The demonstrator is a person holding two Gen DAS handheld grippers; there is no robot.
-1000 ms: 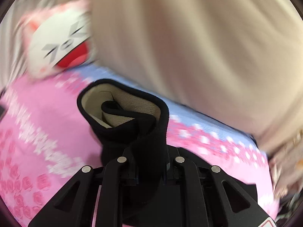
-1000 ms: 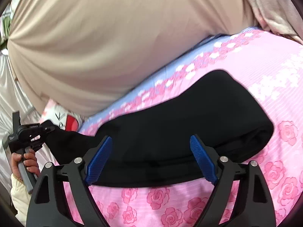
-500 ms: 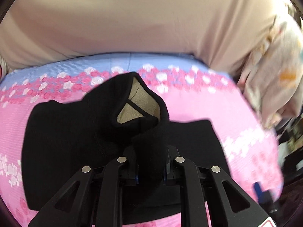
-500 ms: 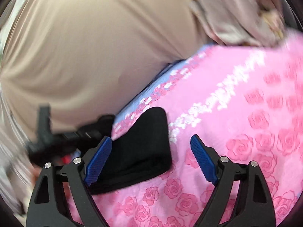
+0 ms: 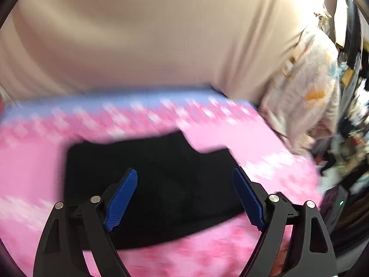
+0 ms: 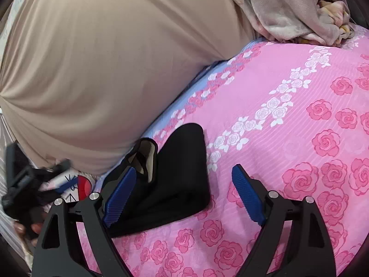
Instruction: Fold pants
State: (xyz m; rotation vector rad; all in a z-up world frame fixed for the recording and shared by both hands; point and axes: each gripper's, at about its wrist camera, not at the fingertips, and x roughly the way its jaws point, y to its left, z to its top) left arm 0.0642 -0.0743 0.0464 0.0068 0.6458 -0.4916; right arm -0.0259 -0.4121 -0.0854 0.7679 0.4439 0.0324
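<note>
both grippers are unclamped: the left gripper [image 5: 184, 198] is opening its jaws above the folded black pants [image 5: 150, 184] on the pink rose bedsheet [image 6: 299, 115]; the right gripper [image 6: 182, 191] gapes wide, gripping nothing.

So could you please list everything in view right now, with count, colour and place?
pants: one, black with a beige lining, folded flat on the bedsheet.
bedsheet: one, pink with rose print and a blue strip, covering the bed.
large cushion: one, beige, behind the bed's far edge.
blanket: one, grey-beige and crumpled, at the far right corner.
plush toy: one, white with red, mostly hidden, low left in the right wrist view.
left gripper: one, black with blue pads, jaws opening above the pants, gripping nothing.
right gripper: one, black with blue pads, open over the pants' edge.
hand: one, partly seen at the lower left edge.
</note>
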